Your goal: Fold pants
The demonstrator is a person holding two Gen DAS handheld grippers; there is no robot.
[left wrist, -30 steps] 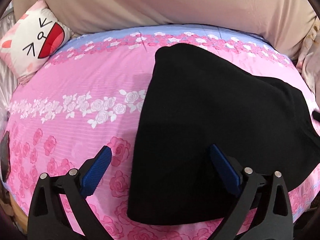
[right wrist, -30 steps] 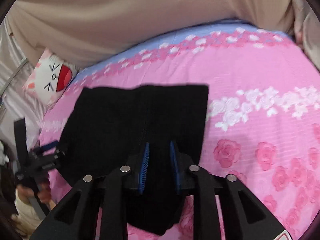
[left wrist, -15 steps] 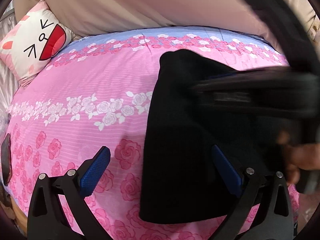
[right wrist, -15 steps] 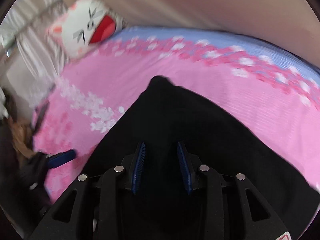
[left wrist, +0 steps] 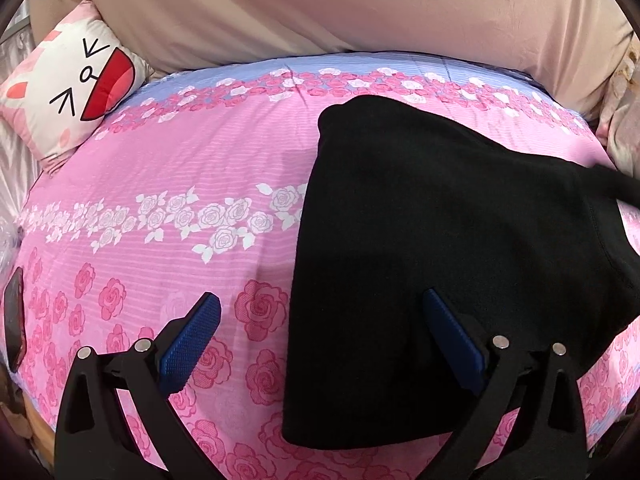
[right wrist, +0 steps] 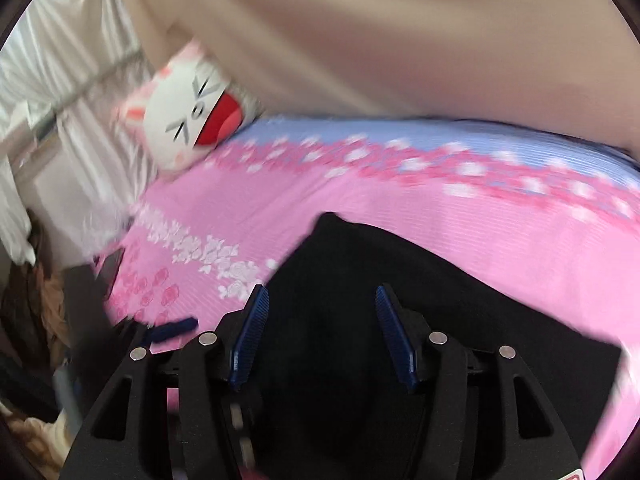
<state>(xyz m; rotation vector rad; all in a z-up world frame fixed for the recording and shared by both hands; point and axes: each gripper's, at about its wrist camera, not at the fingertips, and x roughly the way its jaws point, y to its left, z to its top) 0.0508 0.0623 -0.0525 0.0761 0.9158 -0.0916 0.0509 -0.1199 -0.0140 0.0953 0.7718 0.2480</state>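
The black pants point(left wrist: 440, 248) lie folded flat on the pink rose-print bedspread point(left wrist: 180, 184), right of centre in the left wrist view. My left gripper point(left wrist: 320, 316) is open and empty, hovering over the pants' near left edge, one blue pad over the bedspread, the other over the cloth. In the blurred right wrist view the pants point(right wrist: 380, 280) fill the lower middle. My right gripper point(right wrist: 320, 312) is open over them and holds nothing.
A white cat-face pillow point(left wrist: 72, 84) leans at the bed's far left, also in the right wrist view point(right wrist: 192, 116). A beige cover point(left wrist: 360, 12) runs along the far side. A dark phone point(left wrist: 14, 324) lies at the left edge. White curtains point(right wrist: 60, 80) hang left.
My right gripper has let go of the pants and opened, swinging left across the bed. The upper layer now lies flat. My left gripper has stayed open and nearly still.
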